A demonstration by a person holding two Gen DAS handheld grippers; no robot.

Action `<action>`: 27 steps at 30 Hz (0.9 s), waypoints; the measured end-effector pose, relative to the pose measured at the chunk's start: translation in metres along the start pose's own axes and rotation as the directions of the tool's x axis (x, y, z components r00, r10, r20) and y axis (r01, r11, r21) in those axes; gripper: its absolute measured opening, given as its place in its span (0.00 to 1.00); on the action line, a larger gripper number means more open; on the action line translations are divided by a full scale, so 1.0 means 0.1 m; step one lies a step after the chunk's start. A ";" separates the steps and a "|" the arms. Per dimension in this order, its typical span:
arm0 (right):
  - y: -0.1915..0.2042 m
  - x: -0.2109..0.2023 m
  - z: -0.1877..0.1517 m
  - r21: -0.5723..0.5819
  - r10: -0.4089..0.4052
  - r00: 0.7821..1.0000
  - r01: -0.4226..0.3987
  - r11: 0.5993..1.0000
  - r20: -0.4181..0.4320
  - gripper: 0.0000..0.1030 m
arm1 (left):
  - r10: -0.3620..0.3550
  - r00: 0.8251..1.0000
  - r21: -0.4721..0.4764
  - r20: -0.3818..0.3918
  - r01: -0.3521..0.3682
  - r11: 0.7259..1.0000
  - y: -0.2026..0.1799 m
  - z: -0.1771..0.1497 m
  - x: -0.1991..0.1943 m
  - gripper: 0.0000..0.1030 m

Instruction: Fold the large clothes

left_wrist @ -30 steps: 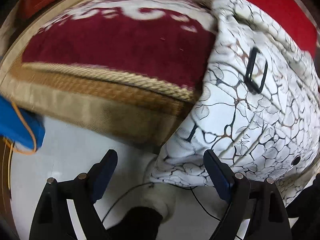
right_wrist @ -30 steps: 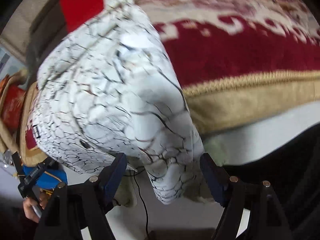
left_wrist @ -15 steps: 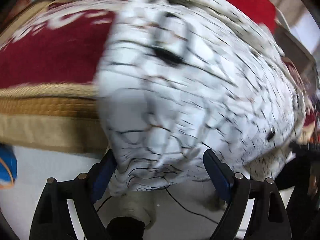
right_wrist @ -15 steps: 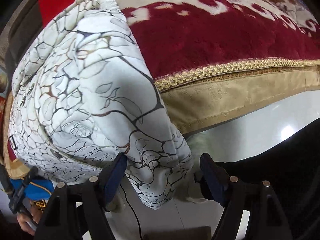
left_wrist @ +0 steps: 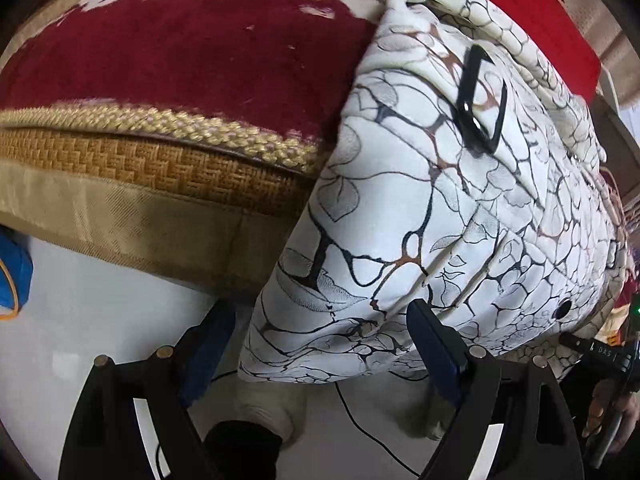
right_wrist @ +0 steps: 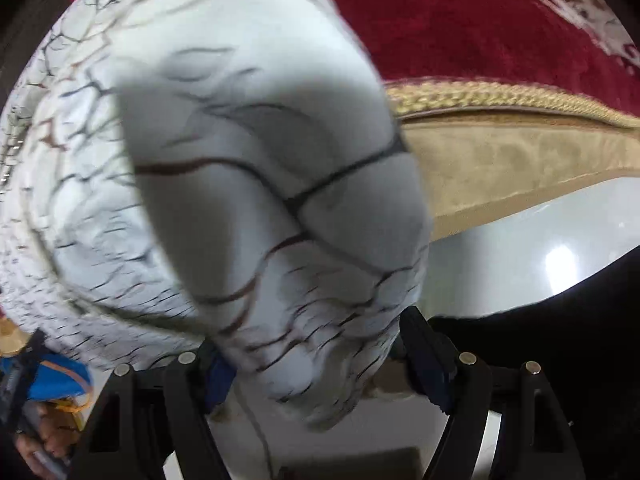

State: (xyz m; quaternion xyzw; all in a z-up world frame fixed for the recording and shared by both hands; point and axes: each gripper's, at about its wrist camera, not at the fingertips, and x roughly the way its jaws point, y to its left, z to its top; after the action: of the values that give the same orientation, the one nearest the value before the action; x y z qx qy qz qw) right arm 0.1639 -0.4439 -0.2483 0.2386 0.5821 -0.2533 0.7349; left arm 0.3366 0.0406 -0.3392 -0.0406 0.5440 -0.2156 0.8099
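A white garment (left_wrist: pixel 420 200) with a black and brown crackle print lies over the edge of a bed covered in red (left_wrist: pixel 180 52). A black buckle (left_wrist: pixel 480 100) sits on its top. My left gripper (left_wrist: pixel 316 320) is open, and the garment's hanging lower edge reaches between its fingers without the pads pressing it. In the right wrist view the garment (right_wrist: pixel 240 160) fills the frame, blurred. My right gripper (right_wrist: pixel 312 344) points down with its jaws closing around the hanging corner. Its left finger is partly hidden behind the cloth.
A gold braided trim (left_wrist: pixel 160 128) and beige skirt run along the bed's edge above a pale glossy floor (left_wrist: pixel 100 320). A thin black cable (left_wrist: pixel 360 420) lies on the floor. A blue object (left_wrist: pixel 12 276) is at the left. Dark trousers (right_wrist: pixel 560 360) stand close by.
The right gripper has sunk closer to the garment and its jaws have narrowed around the hanging corner. The left view swung over the garment and back towards its lower edge.
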 end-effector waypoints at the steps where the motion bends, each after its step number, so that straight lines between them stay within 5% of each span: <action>1: -0.01 0.01 0.00 -0.026 -0.004 1.000 0.004 1.000 0.021 0.32 | -0.020 1.000 0.013 0.002 0.020 1.000 -0.03 0.00 0.01 0.83; 2: 0.00 0.02 0.00 -0.054 -0.009 1.000 0.010 0.998 0.016 0.14 | -0.040 0.999 0.028 0.000 0.040 0.999 -0.13 -0.02 0.07 0.64; 3: -0.01 0.03 0.02 -0.083 -0.010 1.000 0.011 0.997 0.006 0.10 | -0.047 0.999 0.043 -0.017 0.048 0.998 -0.13 -0.11 0.03 0.40; 6: -0.03 -0.15 -0.01 -0.118 0.080 0.997 -0.080 0.990 -0.004 0.06 | -0.057 0.998 0.055 -0.038 0.060 0.997 -0.19 -0.14 0.05 0.15; 9: -0.04 -0.48 -0.07 -0.159 0.206 0.978 -0.207 0.965 -0.022 0.06 | -0.112 0.992 0.069 -0.053 0.115 0.991 -0.30 -0.16 -0.01 0.09; 11: -0.06 -0.74 -0.02 -0.158 0.346 0.937 -0.349 0.924 -0.047 0.06 | -0.170 0.984 0.092 -0.057 0.175 0.980 -0.42 -0.17 -0.10 0.07; 14: -0.04 -1.18 0.13 -0.174 0.536 0.842 -0.537 0.825 -0.058 0.06 | -0.282 0.959 0.121 -0.032 0.283 0.951 -0.57 -0.18 -0.32 0.07; 21: 0.10 -2.16 0.68 -0.203 0.772 0.631 -0.748 0.632 0.082 0.06 | -0.601 0.789 0.130 0.128 0.587 0.799 -0.78 0.06 -0.94 0.06; 23: 0.08 -2.26 0.93 -0.190 0.793 0.593 -0.769 0.610 0.142 0.06 | -0.641 0.746 0.106 0.178 0.633 0.767 -0.74 0.29 -1.05 0.06; 27: -0.02 -2.33 1.43 -0.142 0.799 0.547 -0.795 0.589 0.250 0.06 | -0.660 0.702 0.070 0.266 0.669 0.740 -0.60 0.74 -1.18 0.05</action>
State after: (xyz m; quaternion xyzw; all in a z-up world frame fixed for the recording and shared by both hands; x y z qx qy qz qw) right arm 0.2228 -0.5159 0.0095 0.4322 0.2989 0.0791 0.8471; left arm 0.3477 0.0202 -0.1891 -0.2761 0.3789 -0.4764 0.7438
